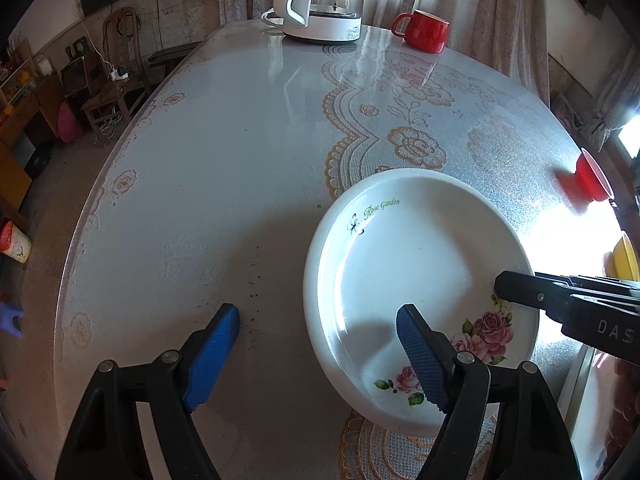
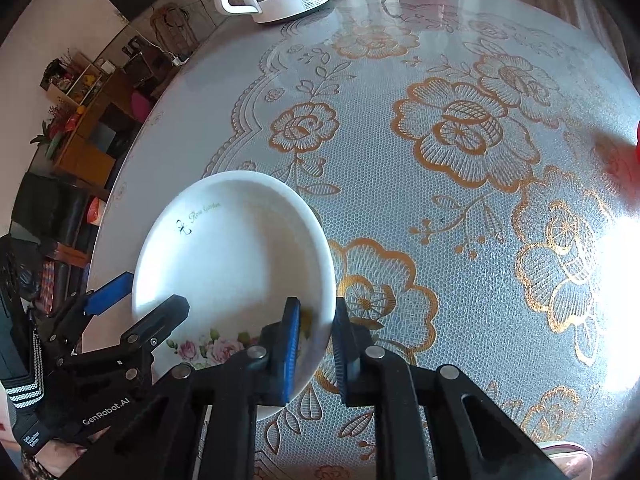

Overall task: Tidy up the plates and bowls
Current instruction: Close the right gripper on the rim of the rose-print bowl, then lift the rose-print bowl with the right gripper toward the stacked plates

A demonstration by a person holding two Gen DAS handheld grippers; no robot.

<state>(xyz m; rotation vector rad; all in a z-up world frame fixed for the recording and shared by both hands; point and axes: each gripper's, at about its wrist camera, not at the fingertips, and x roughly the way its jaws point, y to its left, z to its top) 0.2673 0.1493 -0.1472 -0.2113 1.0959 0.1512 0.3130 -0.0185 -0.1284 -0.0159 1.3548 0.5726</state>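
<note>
Looking across the lace-print tablecloth (image 2: 460, 208) from left to right: bare cloth first, then the left gripper (image 1: 320, 340) hanging spread wide, one blue pad (image 1: 216, 344) off the plate on the table side, the other pad (image 1: 420, 356) over the plate's well. Not touching anything as far as can be told, just straddling the near-left rim.

Next over, the white rose-pattern plate (image 1: 400, 272) itself, "Rose Garden" lettering on the far-left side, pink roses on the near-right side. Sitting on the table near the front edge, maybe tipped a little, hard to say.

Then the right gripper (image 2: 318, 344), nearly pressed together, pinching the plate's near-right rim: one pad (image 2: 290, 344) inside the well, the other pad (image 2: 344, 344) outside and under the lip. So the grip is edge-on, rim running between the fingers, plate body stretching away to the left of them.

Further right and back: a yellow dish (image 1: 624, 256) peeking in at the edge, a small red cup (image 1: 592, 176), a red mug (image 1: 424, 30) and a glass kettle (image 1: 324, 0) at the far end.

Guessing the right hand owns this one, being the only hand clamped on. Lift looks lopsided from one rim point, so probably needs a slow tilt-free raise, with the left fingers handy to steady the opposite edge.
</note>
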